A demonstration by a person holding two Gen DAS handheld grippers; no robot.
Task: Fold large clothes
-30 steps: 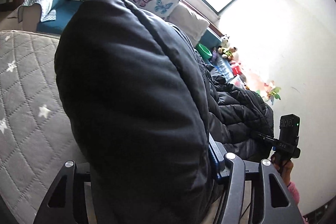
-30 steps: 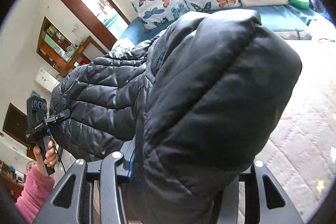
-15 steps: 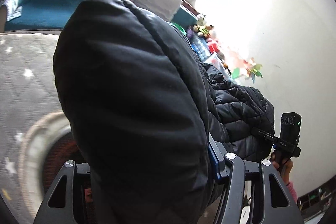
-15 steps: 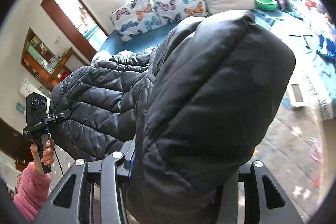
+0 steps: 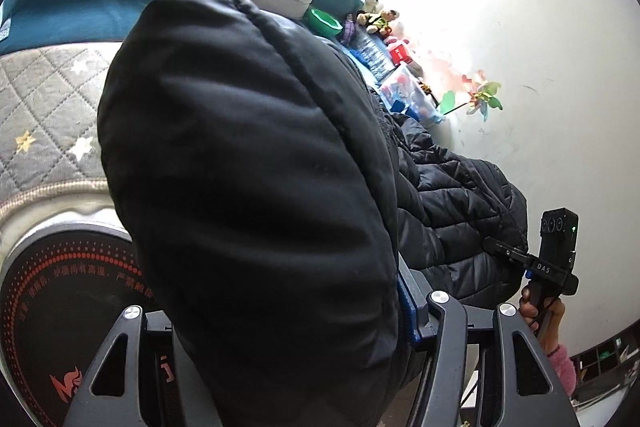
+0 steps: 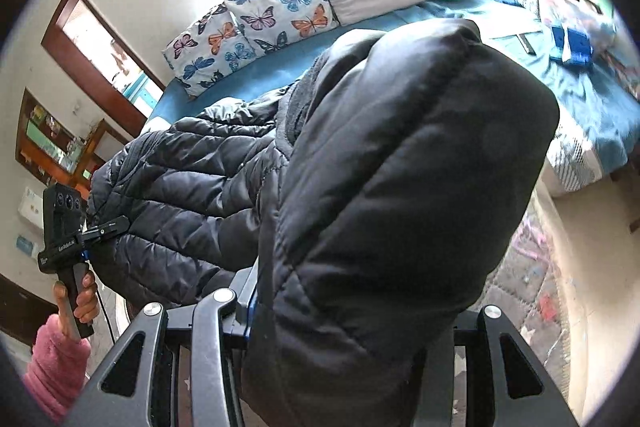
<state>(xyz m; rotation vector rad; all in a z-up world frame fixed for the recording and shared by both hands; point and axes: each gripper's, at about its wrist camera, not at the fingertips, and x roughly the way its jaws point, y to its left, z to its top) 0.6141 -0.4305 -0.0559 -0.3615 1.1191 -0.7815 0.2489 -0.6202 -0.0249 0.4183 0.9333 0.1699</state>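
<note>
**K:** Grip status? Left gripper (image 5: 288, 339) clamped on black puffer jacket (image 5: 248, 167), right gripper (image 6: 340, 339) clamped on same, at the other end (image 6: 400, 167). Padded bulk bulging over both sets of fingers.

**M:** Why so high?

**K:** Probably to hang it free and get it spread before laying down. Held in air between both tools, off quilted mat (image 5: 44, 99). Blue sofa (image 6: 256, 67) and butterfly cushions (image 6: 256, 23) behind.

**M:** Risk?

**K:** Slippery shell, thick fill. Could slide out.
</note>
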